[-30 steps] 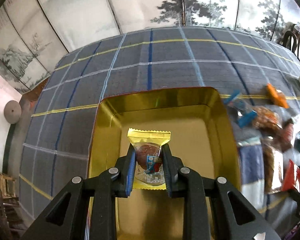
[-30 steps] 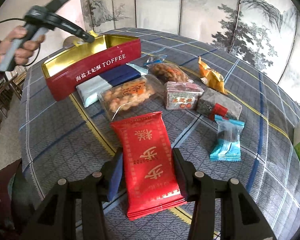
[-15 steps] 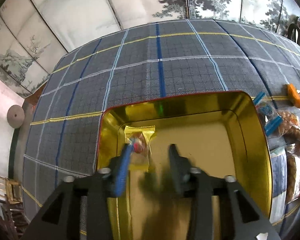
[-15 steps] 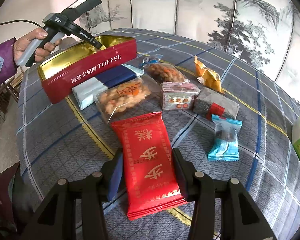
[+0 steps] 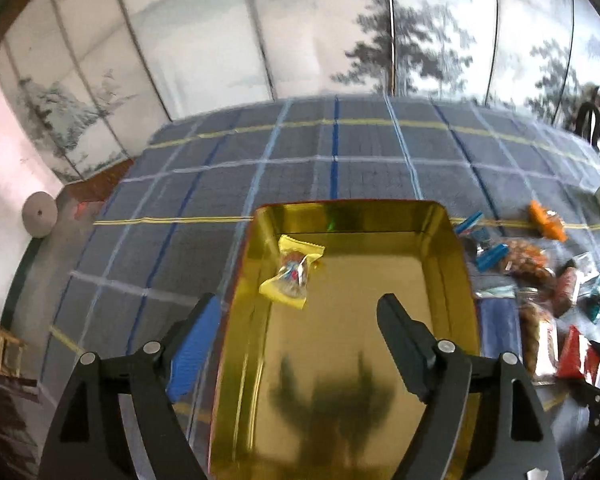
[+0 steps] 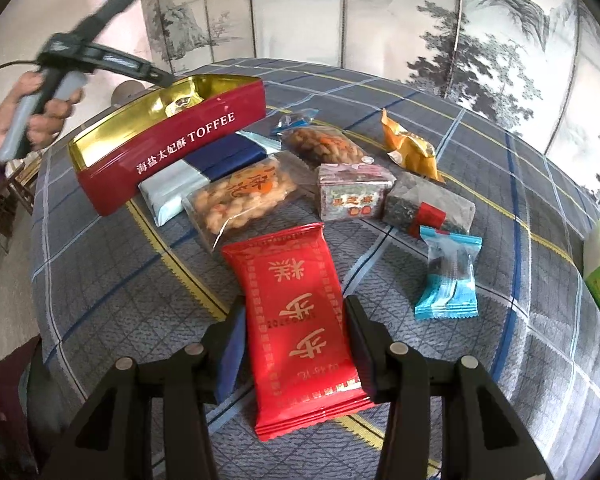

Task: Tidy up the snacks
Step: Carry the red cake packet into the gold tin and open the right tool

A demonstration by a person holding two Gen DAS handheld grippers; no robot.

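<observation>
Left gripper [image 5: 296, 312]: jaws have just been opening, now spread wide with nothing between them, above the gold-lined toffee tin [image 5: 452, 264]. Yellow-wrapped candy [image 5: 292, 274]: crimped ends, clear window showing a brown sweet, lying loose in the tin's far left corner. Right gripper [image 6: 296, 332]: jaws partly apart, closed against both long edges of the red packet [image 6: 296, 312] with gold characters, lying on the plaid tablecloth [image 6: 112, 280].
</observation>
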